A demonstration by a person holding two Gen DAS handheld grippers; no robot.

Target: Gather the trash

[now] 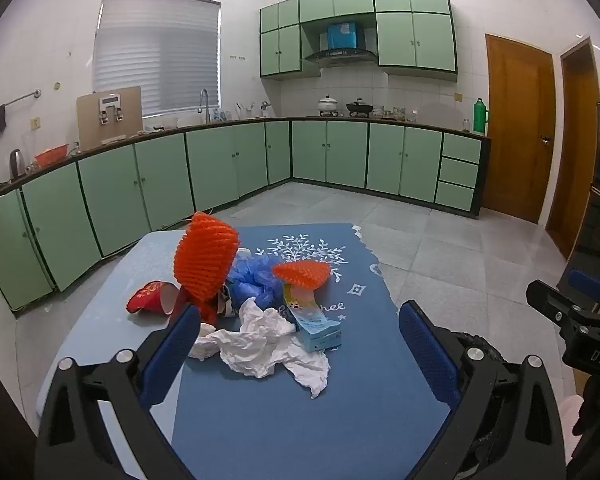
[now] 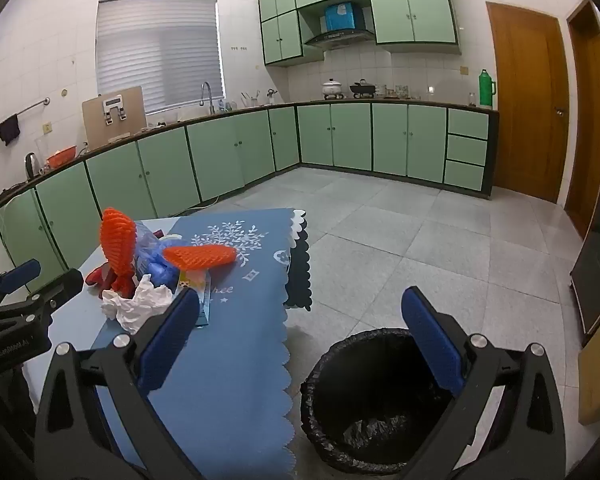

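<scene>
Both claws — left claw and right claw — gape wide, holding nothing. Trash sits mid-bench: crumpled tissue and a carton, its long axis running away from the left camera.

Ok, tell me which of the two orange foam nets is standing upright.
The bigger orange net on the left, beside the red cup. The smaller net lies flat across the blue carton.

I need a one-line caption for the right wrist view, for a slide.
Open right gripper above a lined, nearly empty trash bin, beside the table's trash pile.
</scene>
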